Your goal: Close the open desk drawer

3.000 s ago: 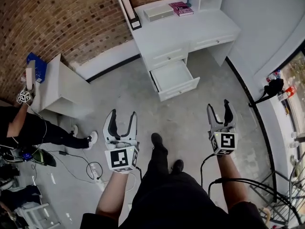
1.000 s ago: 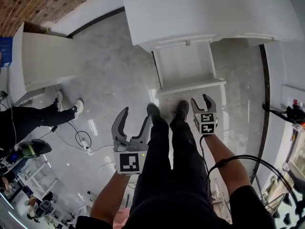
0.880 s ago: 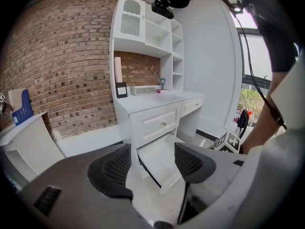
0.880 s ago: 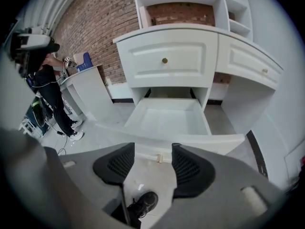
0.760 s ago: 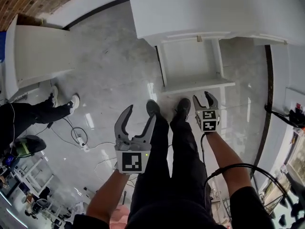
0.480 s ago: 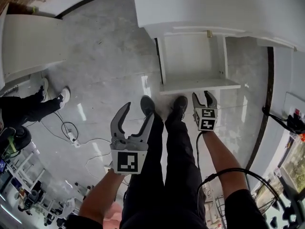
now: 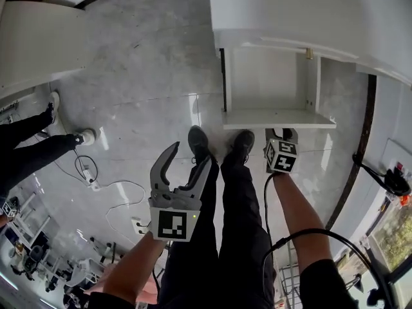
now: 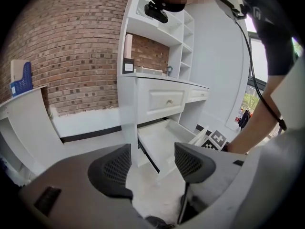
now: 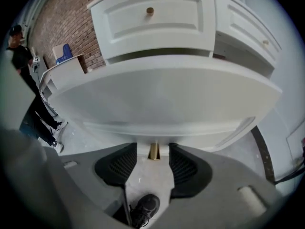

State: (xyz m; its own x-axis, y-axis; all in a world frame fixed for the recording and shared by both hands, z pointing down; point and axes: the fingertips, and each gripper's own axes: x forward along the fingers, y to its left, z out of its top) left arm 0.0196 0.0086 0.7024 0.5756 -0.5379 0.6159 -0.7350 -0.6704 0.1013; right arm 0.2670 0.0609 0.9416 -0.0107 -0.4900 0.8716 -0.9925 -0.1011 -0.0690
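Grey polished floor (image 7: 148,82) is seen beneath the white table (image 7: 309,11), and the drawer (image 7: 277,118) stands pulled out at 12 o'clock from the right gripper (image 7: 281,134). Both grippers have been lowered towards it. The right fingers have just been narrowed but are kept apart, and the brass knob (image 9: 153,151) is framed between them, untouched. The left gripper (image 7: 190,153) is held at 7 o'clock from the drawer with its fingers wide and empty. A push is judged imminent.

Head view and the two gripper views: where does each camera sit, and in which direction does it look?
Head view: on the person's head, looking steeply down at the open drawer; shows forearms, legs, left tool, right tool.
Left gripper view: on the left tool, facing the desk; jaws apart, empty.
Right gripper view: on the right tool, facing the drawer's front; jaws, just closing, flank its knob untouched; a shoe shows.
Shared: the drawer, in all three.
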